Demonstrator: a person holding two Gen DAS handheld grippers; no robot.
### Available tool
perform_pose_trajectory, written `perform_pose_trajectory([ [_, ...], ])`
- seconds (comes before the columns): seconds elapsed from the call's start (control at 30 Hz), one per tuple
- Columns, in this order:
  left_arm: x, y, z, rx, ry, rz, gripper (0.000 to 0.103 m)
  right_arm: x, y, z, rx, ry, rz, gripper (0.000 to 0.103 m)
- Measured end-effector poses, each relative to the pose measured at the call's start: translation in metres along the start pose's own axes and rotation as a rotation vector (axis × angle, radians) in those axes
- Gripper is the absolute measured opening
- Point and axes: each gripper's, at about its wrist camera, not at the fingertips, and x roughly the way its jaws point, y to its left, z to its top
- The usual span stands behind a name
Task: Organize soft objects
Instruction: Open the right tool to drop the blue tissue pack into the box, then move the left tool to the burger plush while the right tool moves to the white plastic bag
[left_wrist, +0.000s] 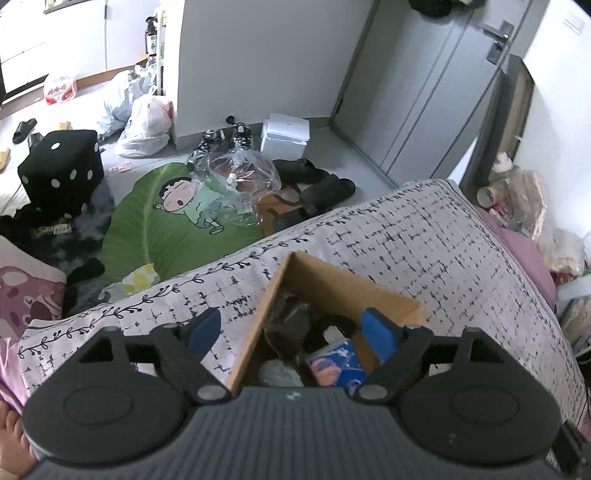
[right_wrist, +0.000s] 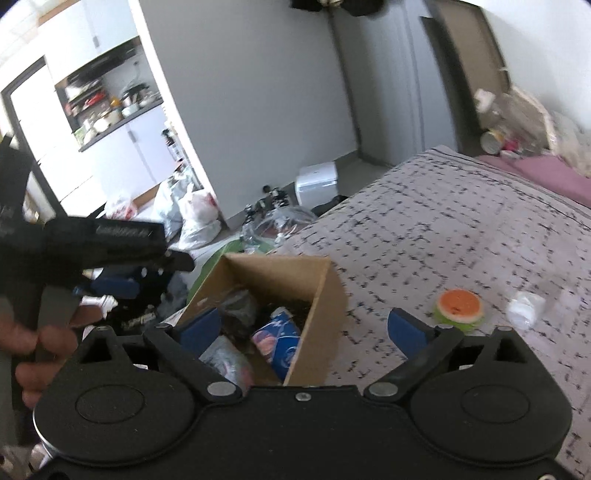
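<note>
Left gripper (left_wrist: 291, 330) hangs over the near edge of the bed (left_wrist: 424, 236), jaws spread apart, nothing between them; one blue pad (left_wrist: 202, 328) sits over the patterned sheet, the other over the cardboard box (left_wrist: 332, 280). The box stands on the bed near its left edge and holds a dark bundle (left_wrist: 290, 317), a blue packet (left_wrist: 340, 363) and a pale bundle (left_wrist: 279, 373). Right gripper (right_wrist: 304, 328) is also spread wide and empty, straddling the box's right wall (right_wrist: 321, 325). Further right on the sheet lie a watermelon-slice toy (right_wrist: 460, 306) and, just beside it, a small white crumpled item (right_wrist: 524, 308), both outside the box.
</note>
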Motion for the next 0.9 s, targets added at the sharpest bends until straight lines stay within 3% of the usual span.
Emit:
perform_pose_trajectory([
  [0.43,-0.03,-0.056,-0.015,0.092,-0.016,-0.046,0.089,-0.046,-0.052,0.008,0.042,-0.044,-0.068,0.103],
  [0.67,-0.04,-0.088,-0.027,0.121,-0.023,-0.088,0.089,-0.072,-0.085,0.018,0.074,-0.073,-0.147,0.103],
  [0.9,-0.05,-0.116,-0.03,0.131,-0.039,-0.126,0.089,-0.085,-0.114,0.025,0.112,-0.069,-0.154,0.103],
])
